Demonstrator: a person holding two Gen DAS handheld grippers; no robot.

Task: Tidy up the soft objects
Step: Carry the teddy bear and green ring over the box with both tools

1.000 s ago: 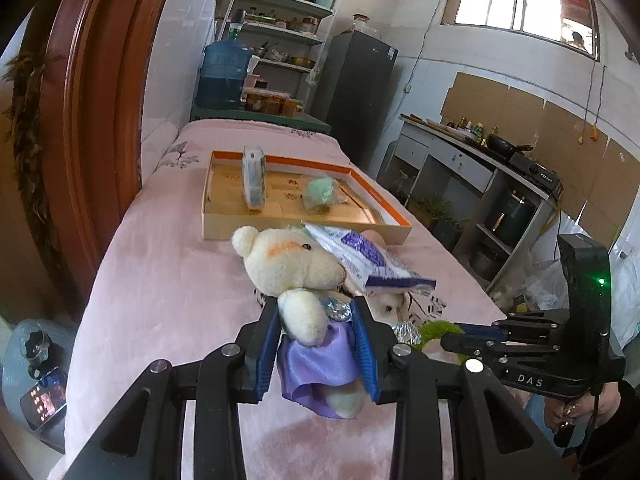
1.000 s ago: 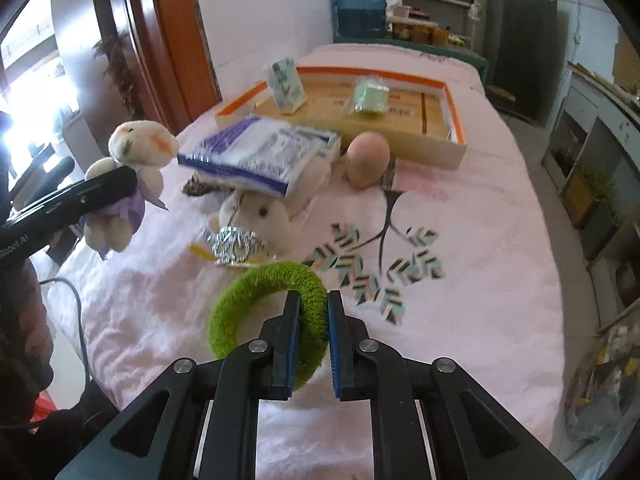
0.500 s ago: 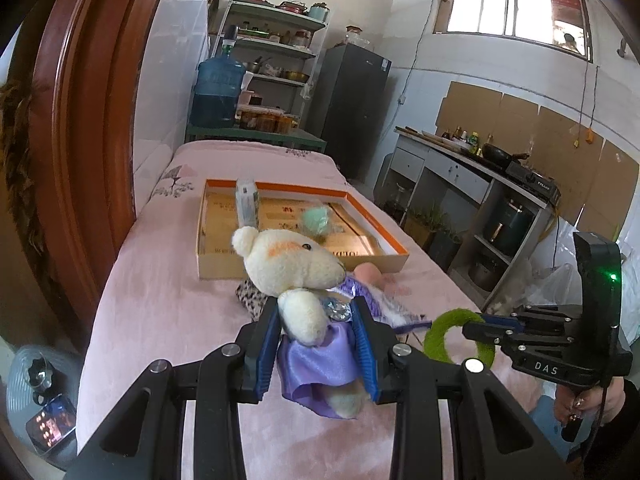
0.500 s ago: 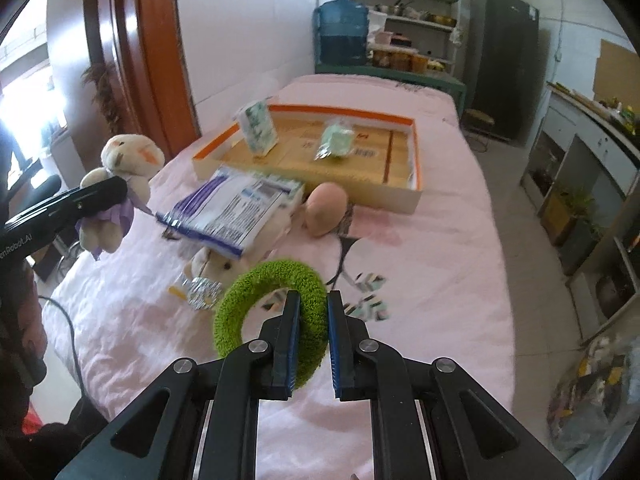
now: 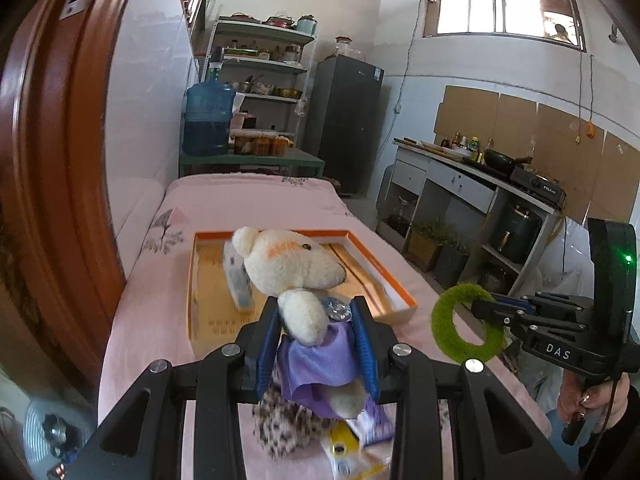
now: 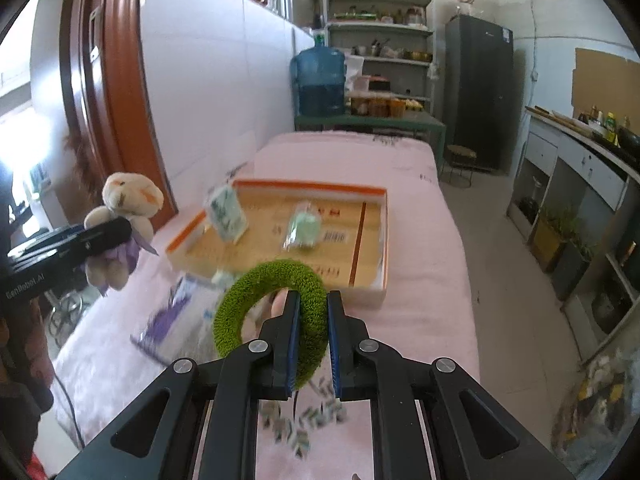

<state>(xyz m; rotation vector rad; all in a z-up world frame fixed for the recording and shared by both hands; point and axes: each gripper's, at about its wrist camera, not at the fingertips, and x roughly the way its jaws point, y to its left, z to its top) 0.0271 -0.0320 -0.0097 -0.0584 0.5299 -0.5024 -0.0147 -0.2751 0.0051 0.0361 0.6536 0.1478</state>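
Left wrist view: the left gripper (image 5: 316,334) is clenched on the plush bear (image 5: 298,276) at its purple-dressed body, head up and away from the fingers, held above the table's near end (image 5: 160,320), short of the box tray (image 5: 402,300).

Right wrist view: the right gripper (image 6: 311,336) pinches the green fuzzy ring (image 6: 276,276) by its right side, ring standing out past the fingertips, above the tray's near edge.

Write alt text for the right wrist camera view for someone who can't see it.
The right gripper is shut on a fuzzy green ring, held above a pink-covered table and facing an orange-rimmed cardboard tray. At left, the left gripper holds a cream teddy bear in the air.
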